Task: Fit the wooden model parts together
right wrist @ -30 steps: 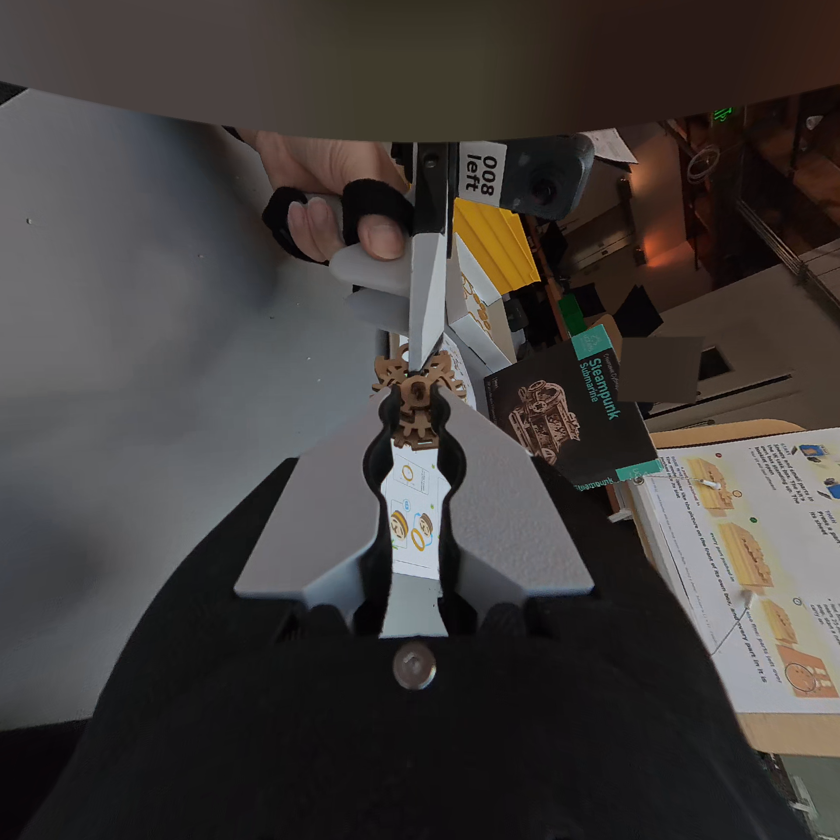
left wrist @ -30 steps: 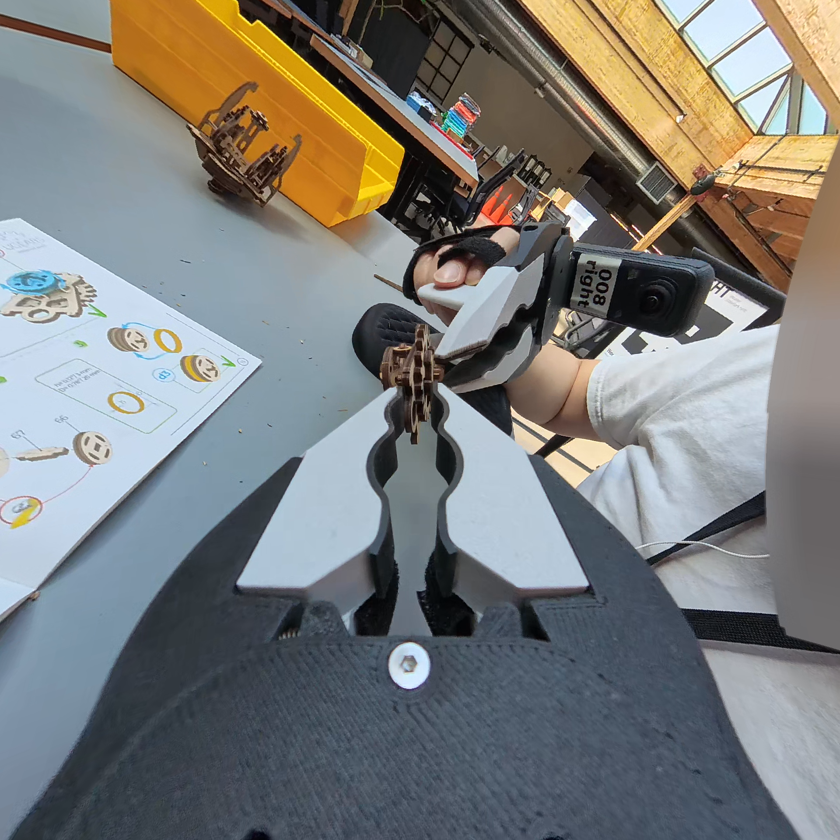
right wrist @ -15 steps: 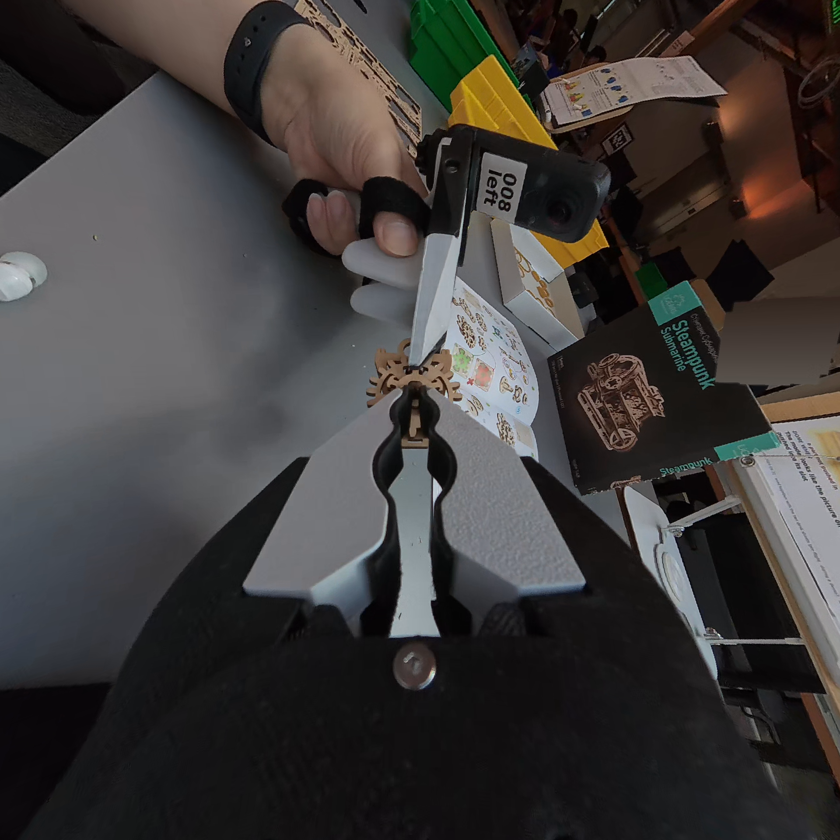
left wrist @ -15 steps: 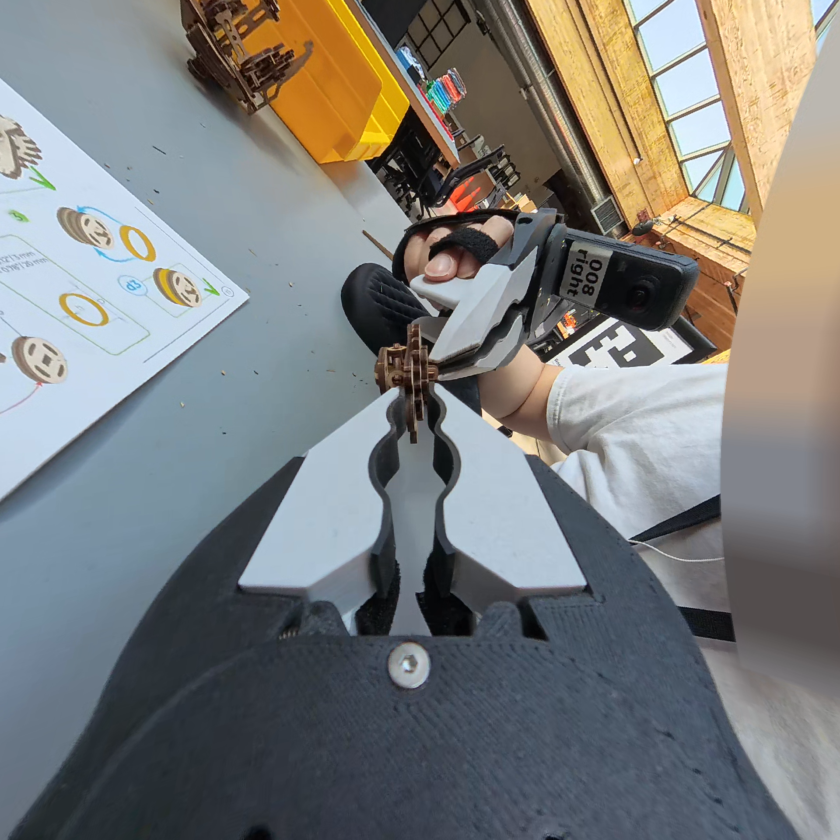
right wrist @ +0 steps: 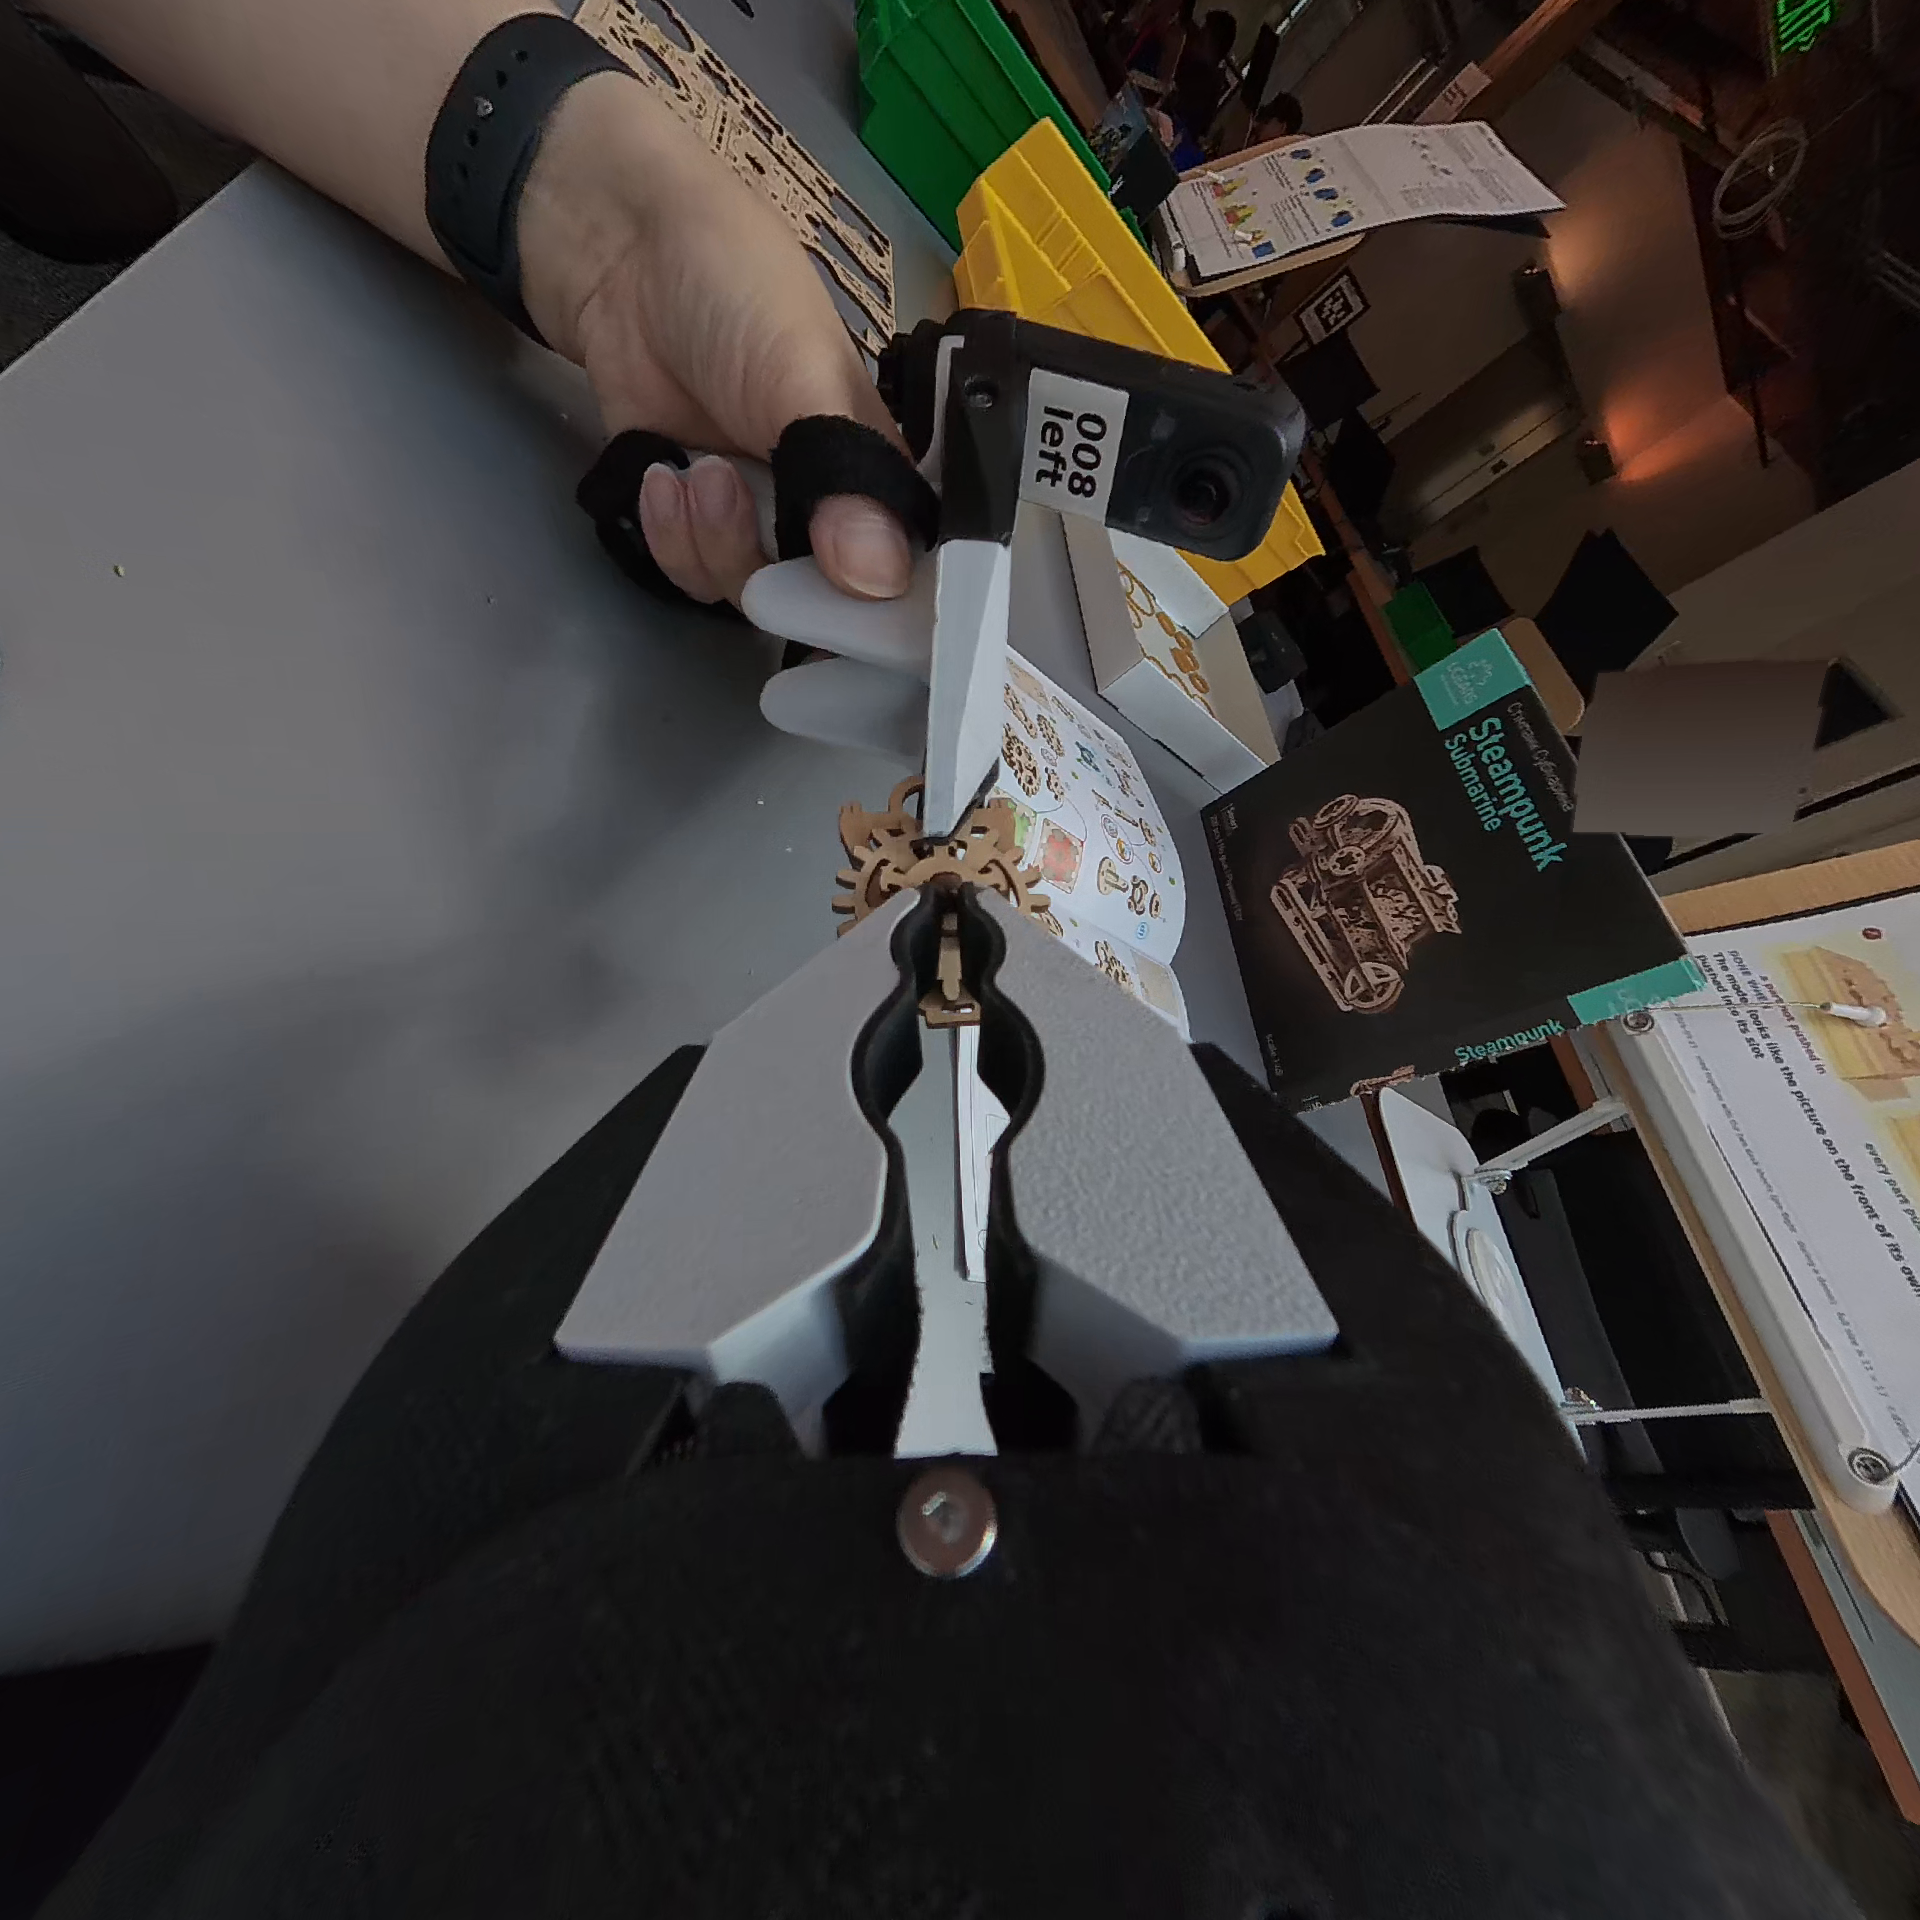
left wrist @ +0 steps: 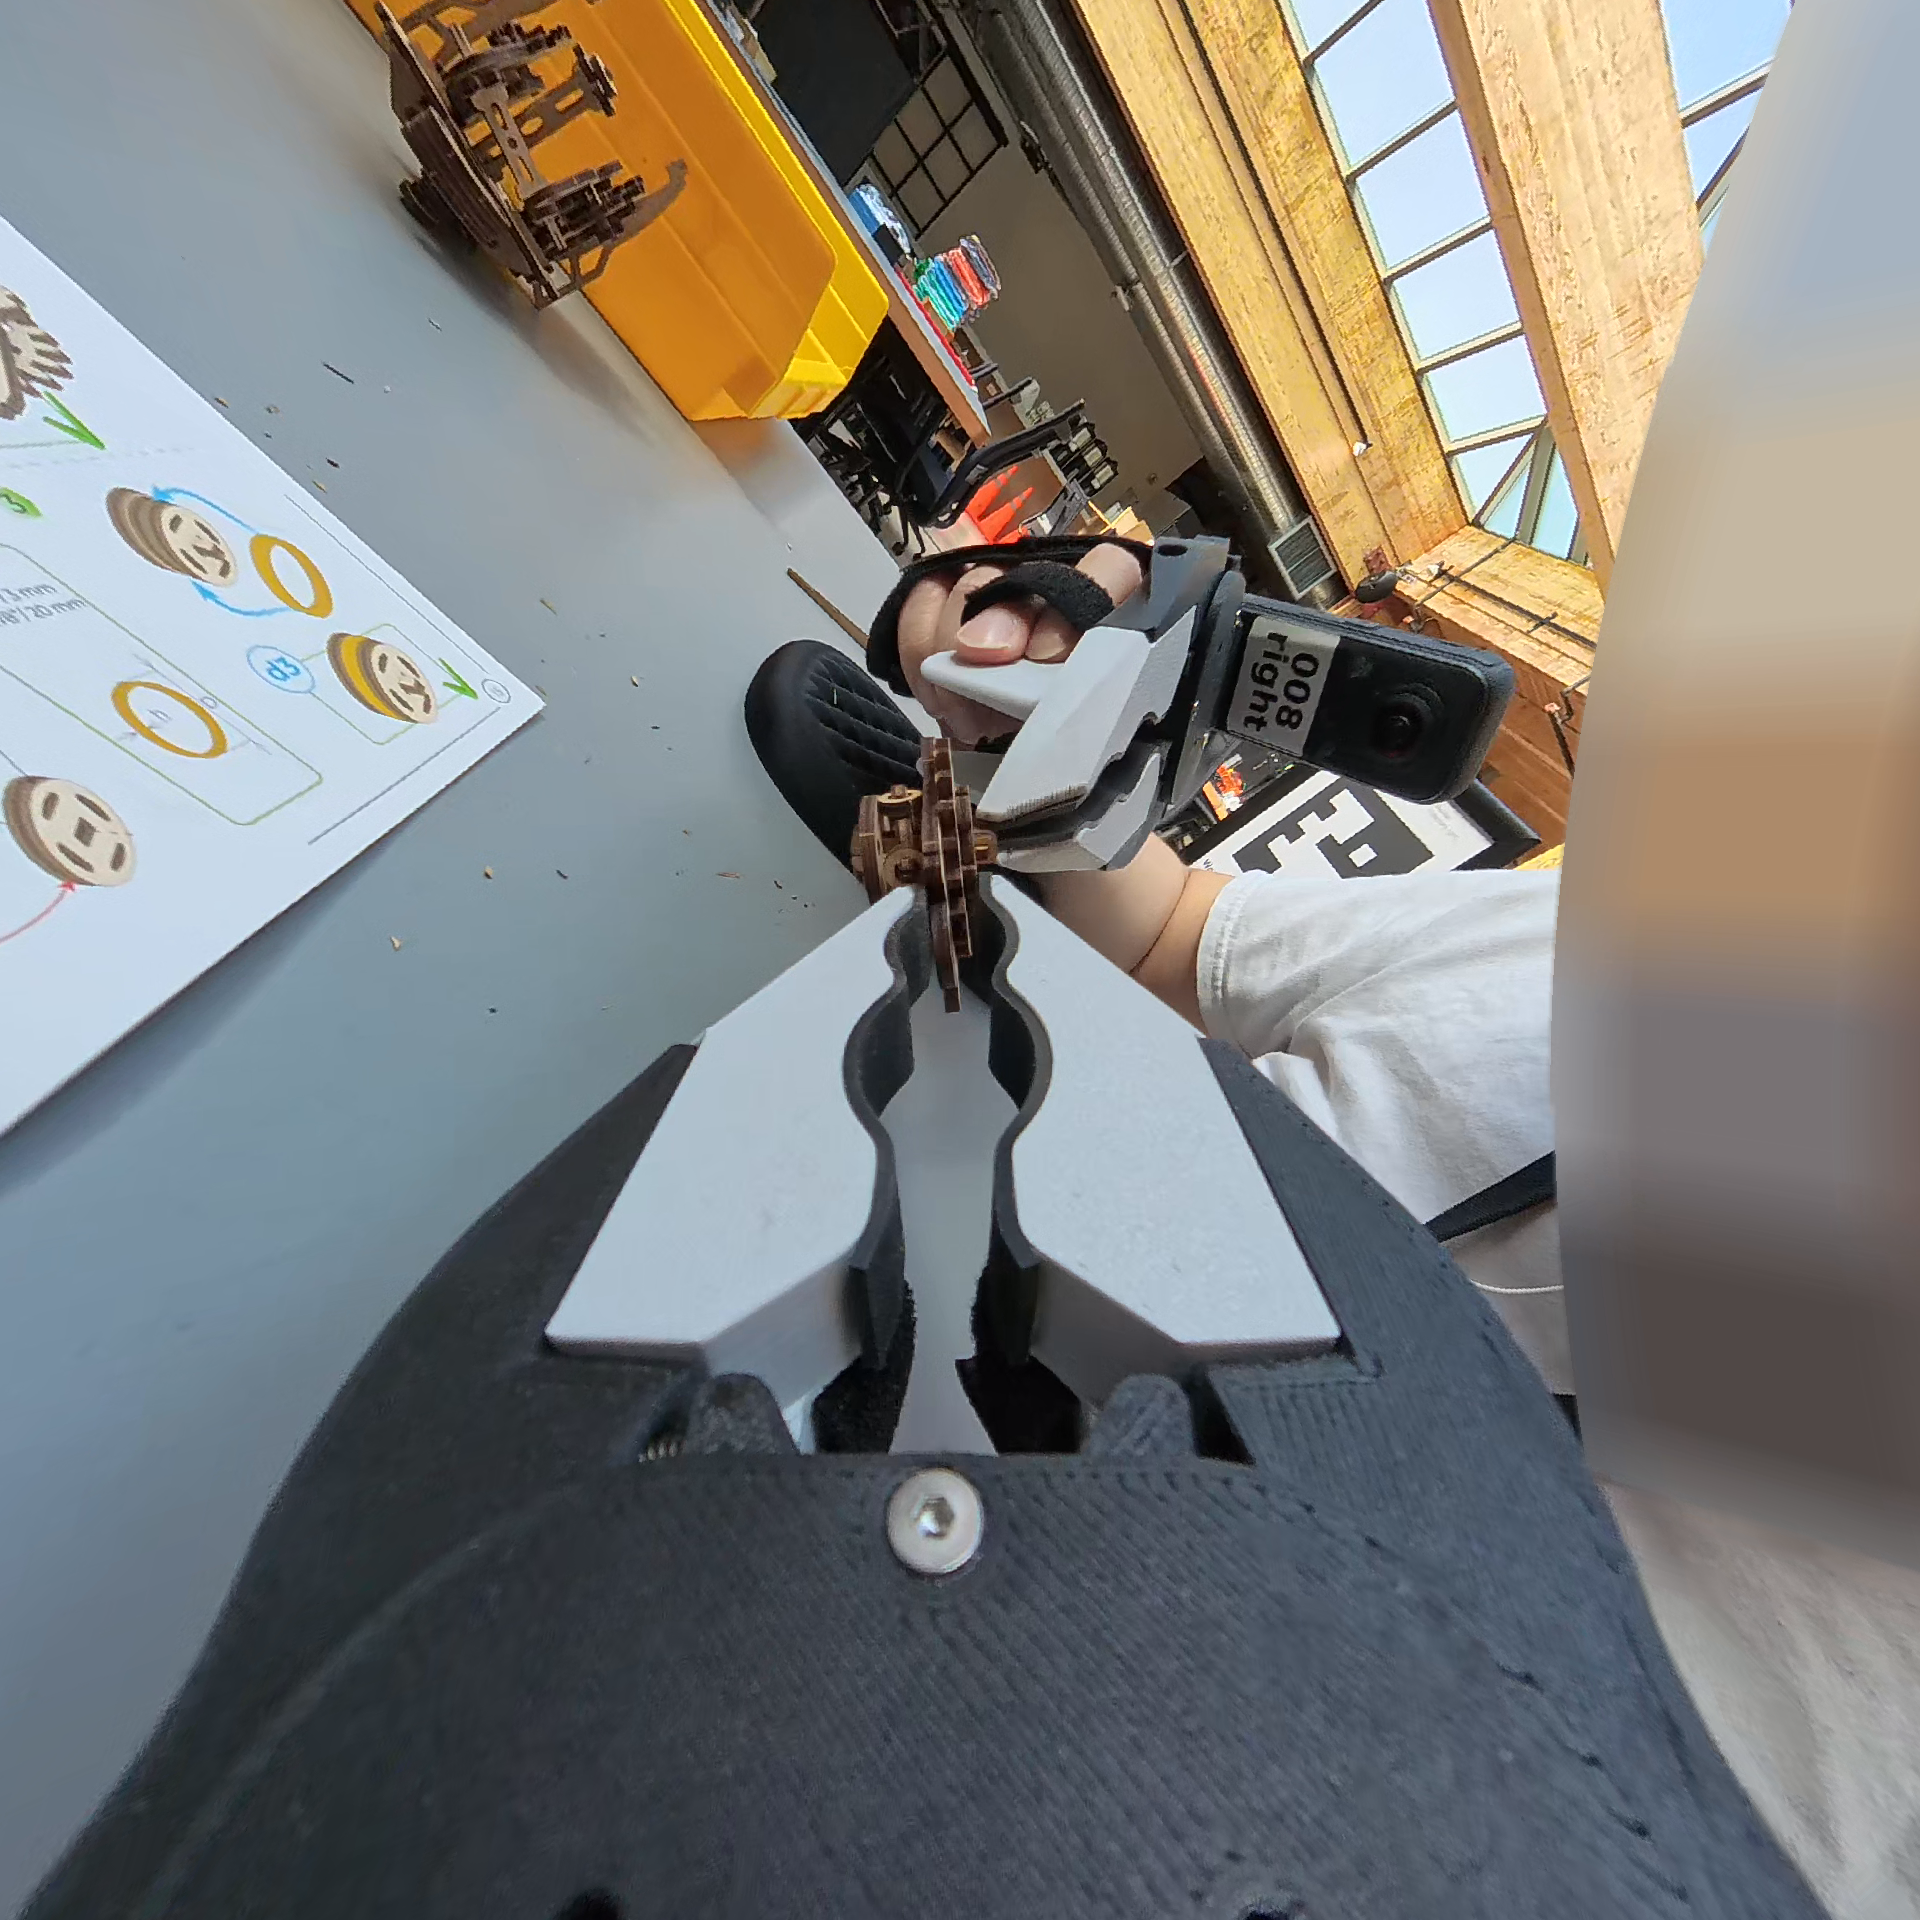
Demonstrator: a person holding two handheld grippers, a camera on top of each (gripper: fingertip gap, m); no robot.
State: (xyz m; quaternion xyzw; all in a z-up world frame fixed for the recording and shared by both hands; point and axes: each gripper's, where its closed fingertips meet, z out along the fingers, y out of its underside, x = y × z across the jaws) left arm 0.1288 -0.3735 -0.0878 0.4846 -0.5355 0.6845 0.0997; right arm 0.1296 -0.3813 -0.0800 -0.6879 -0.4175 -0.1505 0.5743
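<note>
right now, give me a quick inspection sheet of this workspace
surface: grey table, wood crumbs scattered on it
job's things: gear piece held off the table between both tongs; small peg piece in the right one; half-built wooden model by the yellow bin
clutter: instruction sheet, open booklet, black kit box, white box, cut-out wood sheet
grippers: left tongs shut on the gear's edge; right tongs shut on the peg piece
cables: thin white cord across the shirt
surroundings: workshop, skylights, green bins
</note>
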